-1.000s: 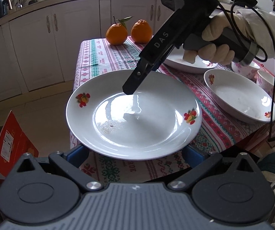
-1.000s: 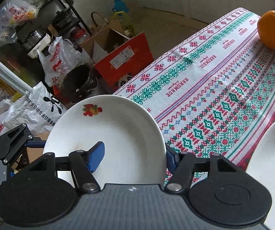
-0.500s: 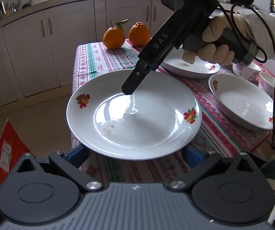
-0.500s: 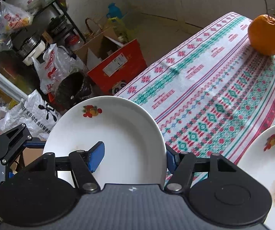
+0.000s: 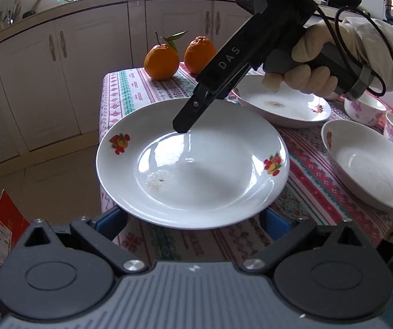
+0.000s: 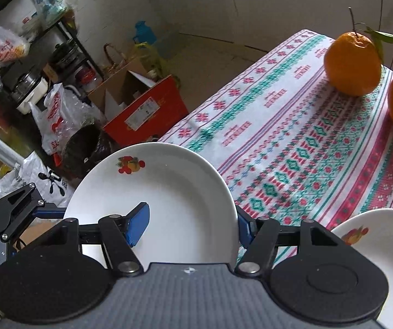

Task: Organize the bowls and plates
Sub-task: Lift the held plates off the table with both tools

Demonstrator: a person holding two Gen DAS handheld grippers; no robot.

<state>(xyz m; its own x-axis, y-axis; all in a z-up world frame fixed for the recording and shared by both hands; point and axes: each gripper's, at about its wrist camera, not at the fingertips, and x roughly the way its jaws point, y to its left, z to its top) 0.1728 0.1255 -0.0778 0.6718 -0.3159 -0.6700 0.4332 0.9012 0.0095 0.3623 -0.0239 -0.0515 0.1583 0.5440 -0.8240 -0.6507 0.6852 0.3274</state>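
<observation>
A white plate with fruit decals (image 5: 196, 170) is held in the air over the near left part of the table. My right gripper (image 5: 196, 115) is shut on its far rim, one finger above the plate and one below. The same plate (image 6: 163, 192) fills the right wrist view between the two blue pads (image 6: 138, 223). My left gripper (image 5: 193, 220) stands open under the plate's near rim, its blue pads wide apart beside it.
The patterned tablecloth (image 5: 130, 90) carries two oranges (image 5: 162, 61) at the far end, a second plate (image 5: 281, 107), a shallow bowl (image 5: 366, 164) and small floral bowls (image 5: 366, 108). A red box (image 6: 147, 109) and bags lie on the floor.
The plate and both grippers have moved together toward the table's far end; the oranges and other dishes look nearer. The grip on the plate is unchanged.
</observation>
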